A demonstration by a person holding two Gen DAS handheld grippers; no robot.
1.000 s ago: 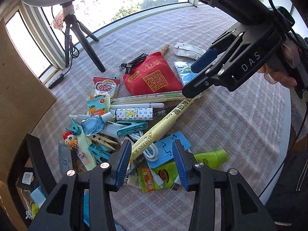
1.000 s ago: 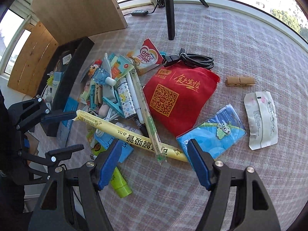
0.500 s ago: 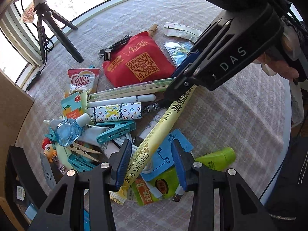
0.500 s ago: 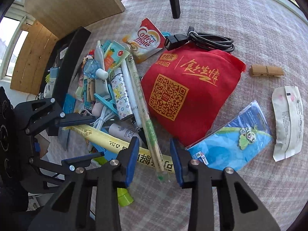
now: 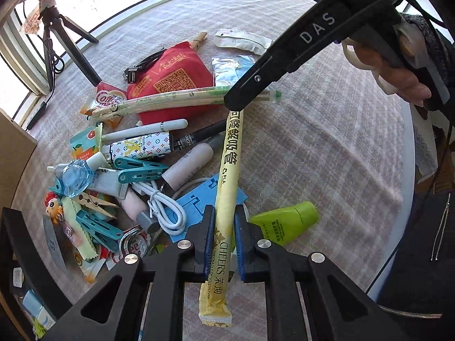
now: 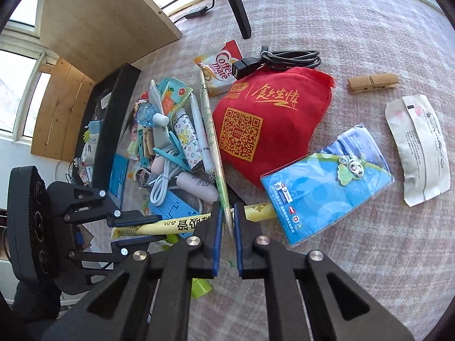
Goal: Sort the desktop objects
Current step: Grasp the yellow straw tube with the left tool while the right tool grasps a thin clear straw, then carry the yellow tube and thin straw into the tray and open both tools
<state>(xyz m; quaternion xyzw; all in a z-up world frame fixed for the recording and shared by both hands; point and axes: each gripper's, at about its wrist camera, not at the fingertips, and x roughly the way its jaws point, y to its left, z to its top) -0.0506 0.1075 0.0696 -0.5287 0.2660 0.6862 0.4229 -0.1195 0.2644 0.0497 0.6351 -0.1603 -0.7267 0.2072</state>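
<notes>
2 grippers (image 5: 224,238) (image 6: 227,238), 2 wrapped sticks (image 5: 227,176) (image 6: 212,130)

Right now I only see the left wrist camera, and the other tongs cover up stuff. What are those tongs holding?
Observer: The right tongs are shut on the near end of the long green-and-white paper sleeve.
Operator: And what's the blue thing peeking out behind them?
Observer: It is a flat blue packet with a little green charm on it. It lies next to the red bag.
</notes>
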